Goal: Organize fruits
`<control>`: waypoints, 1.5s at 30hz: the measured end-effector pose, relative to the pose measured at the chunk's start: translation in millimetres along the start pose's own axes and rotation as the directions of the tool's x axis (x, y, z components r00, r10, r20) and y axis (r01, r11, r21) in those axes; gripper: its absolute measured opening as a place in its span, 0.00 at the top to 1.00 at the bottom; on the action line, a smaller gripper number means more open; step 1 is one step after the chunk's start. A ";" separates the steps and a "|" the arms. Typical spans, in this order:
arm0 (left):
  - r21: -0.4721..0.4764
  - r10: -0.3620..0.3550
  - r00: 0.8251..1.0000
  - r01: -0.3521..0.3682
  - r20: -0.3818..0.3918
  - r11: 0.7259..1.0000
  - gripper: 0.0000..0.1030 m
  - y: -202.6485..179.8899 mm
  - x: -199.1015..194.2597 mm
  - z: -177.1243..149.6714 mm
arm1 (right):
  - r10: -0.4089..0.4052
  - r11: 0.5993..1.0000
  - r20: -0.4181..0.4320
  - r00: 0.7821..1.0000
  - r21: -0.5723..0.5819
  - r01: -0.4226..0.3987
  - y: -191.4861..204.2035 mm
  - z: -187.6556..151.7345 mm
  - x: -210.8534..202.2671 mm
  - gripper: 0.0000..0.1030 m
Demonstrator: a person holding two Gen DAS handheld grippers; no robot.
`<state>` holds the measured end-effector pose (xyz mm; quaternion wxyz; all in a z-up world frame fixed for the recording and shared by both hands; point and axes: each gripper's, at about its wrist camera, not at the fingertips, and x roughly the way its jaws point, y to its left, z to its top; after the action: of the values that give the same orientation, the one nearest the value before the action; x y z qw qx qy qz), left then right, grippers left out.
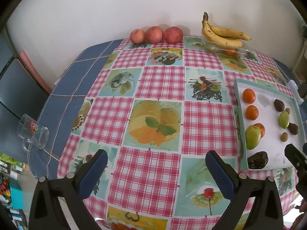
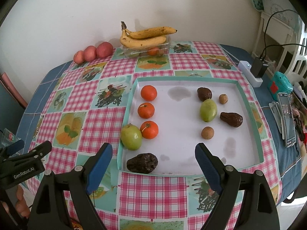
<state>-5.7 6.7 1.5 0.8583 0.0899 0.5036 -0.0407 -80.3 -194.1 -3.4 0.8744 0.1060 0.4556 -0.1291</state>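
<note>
Hovering wide and empty, the left claw (image 1: 156, 164) and right claw (image 2: 153, 158) flanked the tray (image 2: 247, 99). Green fruit (image 2: 131, 137) crowded the tray's left wall beside a tangerine (image 2: 149, 132); a careless reach could nudge both. Bare tray middle offered room.

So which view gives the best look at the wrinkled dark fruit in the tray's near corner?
The right wrist view: the wrinkled dark fruit lies whole and near centre, inside the tray, just ahead of the open right claw. In the left wrist view the same fruit sits small and distorted near the right edge.
</note>
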 end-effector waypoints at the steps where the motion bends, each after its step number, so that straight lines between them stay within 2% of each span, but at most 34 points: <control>1: 0.000 0.000 1.000 0.000 0.000 1.000 0.00 0.0 0.1 0.0 | 0.000 1.000 -0.001 1.000 0.000 0.000 0.2 -0.1 0.3 0.14; 45: -0.034 -0.010 0.999 0.009 -0.034 0.999 0.00 3.2 6.0 -3.2 | -0.002 1.000 -0.029 1.000 -0.016 0.001 4.0 -2.1 8.5 0.14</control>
<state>-4.9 10.6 -4.9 0.8508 0.0738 0.5191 -0.0347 -75.9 -190.9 -11.3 0.8683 0.1007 0.4695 -0.1246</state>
